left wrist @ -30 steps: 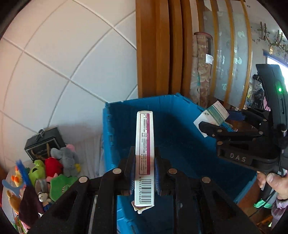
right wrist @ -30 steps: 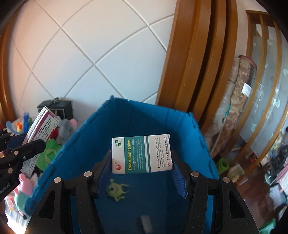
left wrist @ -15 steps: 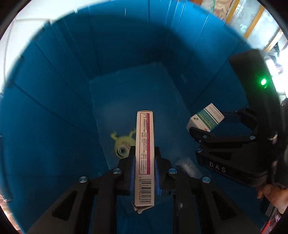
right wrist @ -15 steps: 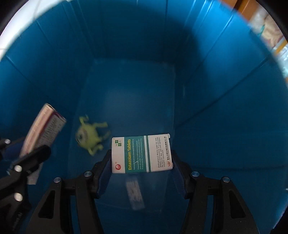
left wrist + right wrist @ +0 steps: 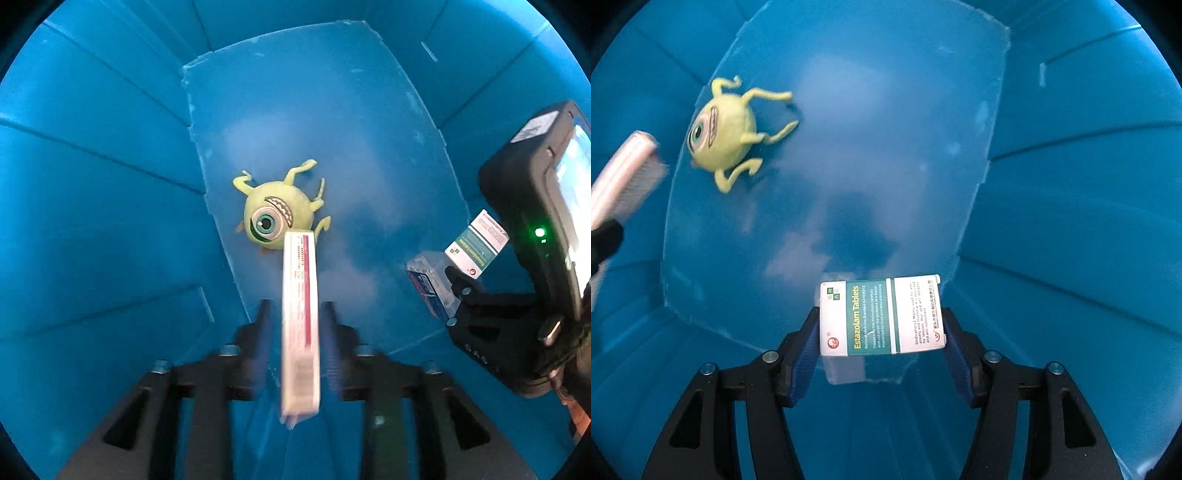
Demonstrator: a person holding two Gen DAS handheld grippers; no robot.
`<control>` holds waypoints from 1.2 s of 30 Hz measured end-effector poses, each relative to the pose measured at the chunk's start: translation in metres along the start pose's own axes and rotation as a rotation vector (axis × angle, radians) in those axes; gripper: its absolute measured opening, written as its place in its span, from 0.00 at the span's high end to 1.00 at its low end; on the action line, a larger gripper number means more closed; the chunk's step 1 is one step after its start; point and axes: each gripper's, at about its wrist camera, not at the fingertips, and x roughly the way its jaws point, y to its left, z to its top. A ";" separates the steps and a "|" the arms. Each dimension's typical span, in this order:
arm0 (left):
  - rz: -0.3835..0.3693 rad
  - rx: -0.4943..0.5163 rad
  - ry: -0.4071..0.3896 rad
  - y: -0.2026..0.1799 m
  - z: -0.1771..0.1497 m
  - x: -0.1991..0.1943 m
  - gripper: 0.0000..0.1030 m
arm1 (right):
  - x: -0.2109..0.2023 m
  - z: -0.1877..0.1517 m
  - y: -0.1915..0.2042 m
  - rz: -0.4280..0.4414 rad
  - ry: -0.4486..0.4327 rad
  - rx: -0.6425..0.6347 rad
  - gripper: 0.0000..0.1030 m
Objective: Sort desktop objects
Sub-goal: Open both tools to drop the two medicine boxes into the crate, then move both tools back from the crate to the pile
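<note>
Both grippers point down into a deep blue bin (image 5: 110, 221). My left gripper (image 5: 296, 307) has its jaws opening. A slim pink-and-white box (image 5: 300, 325) stands blurred between them, with a gap on each side. The same box shows at the left edge of the right wrist view (image 5: 624, 177). My right gripper (image 5: 880, 317) is shut on a green-and-white tablet box (image 5: 882, 314), held flat across its blue pads. That box is also in the left wrist view (image 5: 476, 243), at the right.
A green one-eyed plush toy (image 5: 277, 218) lies on the bin floor, just beyond the pink box. A small clear packet (image 5: 428, 284) lies on the floor under the right gripper. Blue walls (image 5: 1071, 184) rise on every side. A hand (image 5: 576, 362) holds the right gripper.
Both grippers tipped over and sank deep into the bin, close to its floor. The left jaws have parted from the pink-and-white box. The right grip is unchanged.
</note>
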 end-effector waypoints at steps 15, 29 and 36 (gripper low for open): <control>0.006 -0.023 -0.128 0.003 0.000 -0.037 0.40 | -0.030 -0.016 -0.005 -0.046 -0.016 -0.076 0.01; 0.071 0.005 -0.709 0.022 -0.109 -0.206 0.38 | -0.211 -0.094 -0.010 0.088 -0.565 0.017 0.00; 0.144 -0.151 -0.982 0.095 -0.196 -0.258 0.36 | -0.277 -0.117 0.055 0.178 -0.854 -0.005 0.00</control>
